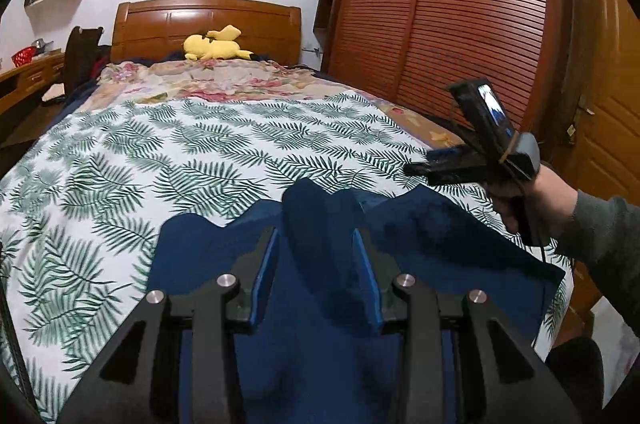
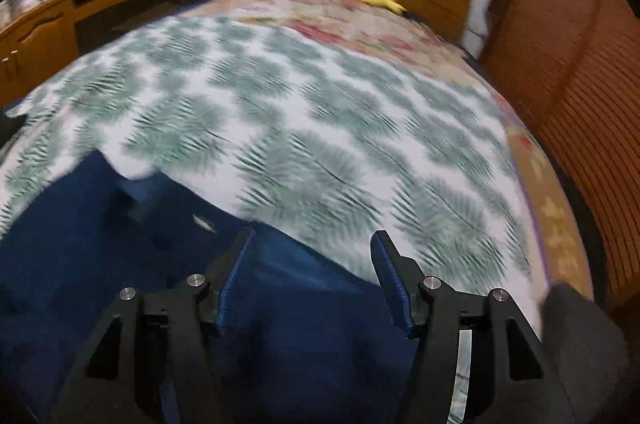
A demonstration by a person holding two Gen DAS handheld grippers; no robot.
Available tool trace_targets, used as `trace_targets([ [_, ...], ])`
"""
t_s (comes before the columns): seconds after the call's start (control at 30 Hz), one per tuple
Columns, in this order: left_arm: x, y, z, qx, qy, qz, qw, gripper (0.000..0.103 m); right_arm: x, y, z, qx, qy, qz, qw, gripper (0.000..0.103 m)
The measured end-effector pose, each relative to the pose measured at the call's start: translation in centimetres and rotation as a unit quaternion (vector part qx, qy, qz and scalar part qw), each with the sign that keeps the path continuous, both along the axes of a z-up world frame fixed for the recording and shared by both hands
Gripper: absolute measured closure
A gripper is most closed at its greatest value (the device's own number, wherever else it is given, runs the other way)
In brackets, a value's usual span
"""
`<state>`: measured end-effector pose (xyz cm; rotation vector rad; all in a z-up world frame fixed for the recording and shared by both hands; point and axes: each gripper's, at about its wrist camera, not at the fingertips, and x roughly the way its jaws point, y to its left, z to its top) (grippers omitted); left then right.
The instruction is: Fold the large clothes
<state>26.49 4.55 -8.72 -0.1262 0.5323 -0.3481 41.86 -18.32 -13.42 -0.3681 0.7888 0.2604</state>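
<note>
A dark blue garment (image 1: 440, 236) lies at the near edge of the bed on a white sheet with green leaf print (image 1: 160, 152). My left gripper (image 1: 316, 240) is shut on a raised fold of the blue garment, which stands up between its blue pads. To the right, a hand in a grey sleeve holds my right gripper (image 1: 416, 170) above the garment's right side, apart from the cloth. In the right wrist view my right gripper (image 2: 314, 238) stands open with nothing between its fingers, over the blue garment (image 2: 100, 244) and the leaf sheet (image 2: 320, 104). That view is blurred.
A floral blanket (image 1: 208, 80) covers the far half of the bed below a wooden headboard (image 1: 208, 24). A yellow plush toy (image 1: 214, 48) lies at the head. A slatted wooden wardrobe (image 1: 460, 24) runs along the right. A wooden desk (image 2: 60, 24) stands at the left.
</note>
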Motion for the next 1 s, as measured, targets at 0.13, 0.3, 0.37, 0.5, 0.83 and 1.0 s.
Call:
trace_targets([
  [0.13,1.2,-0.8,-1.2,0.009,0.014,0.002,0.9999,0.067,0.9,-4.7,-1.6,0.006,0.020,-0.045,0.999,0.043],
  [0.3,2.3,-1.3,-2.9,0.023,0.039,0.006,0.9990,0.067,2.4,-8.3,-3.9,0.026,0.052,-0.085,0.995,0.043],
  [0.37,2.6,-1.4,-3.5,0.024,0.049,0.007,0.9985,0.067,3.2,-9.1,-4.7,0.038,0.062,-0.096,0.993,0.043],
  [0.5,3.1,-1.4,-4.3,0.026,0.063,0.007,0.9977,0.067,4.4,-10.0,-6.1,0.060,0.097,-0.106,0.988,0.043],
  [0.83,3.4,-1.7,-5.2,0.033,0.078,0.008,0.9964,0.067,2.5,-10.1,-2.0,0.083,-0.019,-0.078,0.993,0.101],
  [1.0,3.7,-1.8,-5.6,0.043,0.085,0.013,0.9954,0.067,3.5,-12.7,-2.6,0.032,-0.017,-0.158,0.987,0.101],
])
